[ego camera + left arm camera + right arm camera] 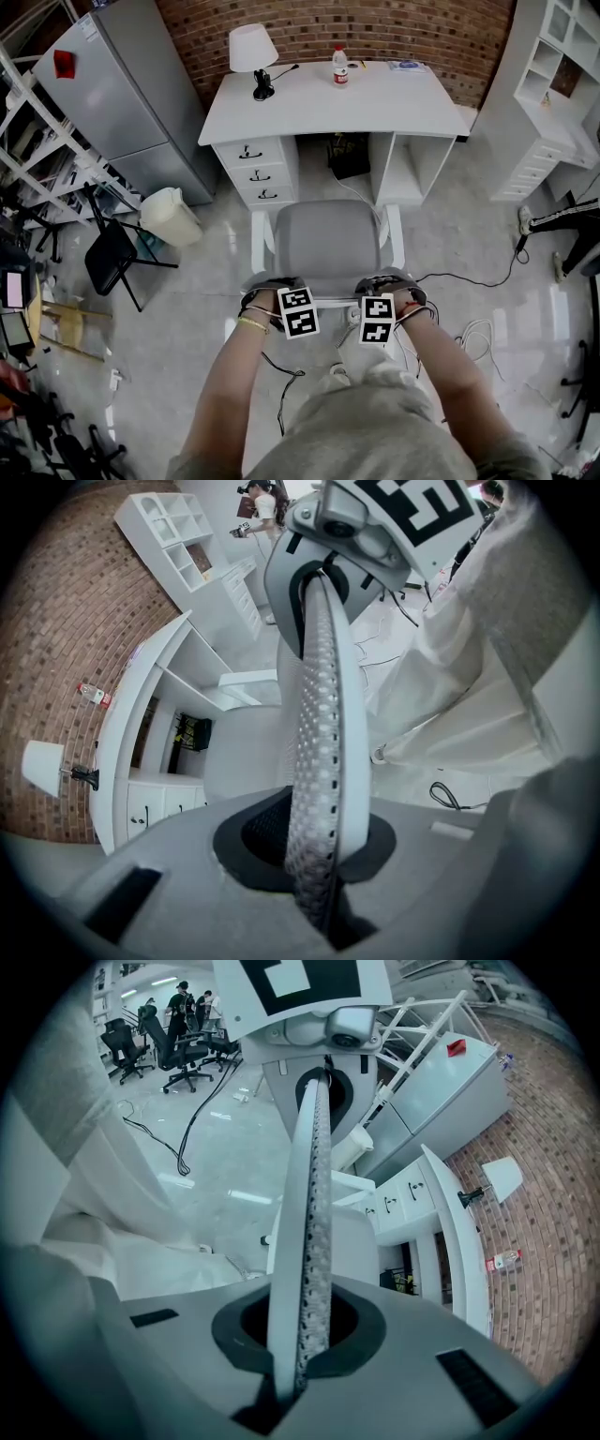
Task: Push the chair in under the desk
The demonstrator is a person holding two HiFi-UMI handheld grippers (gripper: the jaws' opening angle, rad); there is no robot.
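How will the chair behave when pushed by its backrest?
It may tip rather than slide: left gripper and right gripper clamp the chair high, on its backrest. The perforated backrest may flex. Glossy floor should ease sliding.

No letters, numbers or brand names can be read in any view. Coded black-and-white square patterns are printed on the marker cube (299, 312) of the left gripper (270, 286) and on the marker cube (377, 320) of the right gripper (384, 281). A red label is noted on the bottle (340, 67) on the desk (281, 112), print too small to read. A red tag (63, 63) by the grey fridge (122, 84) and a printed sheet (410, 66) on the desk's far corner are illegible too.
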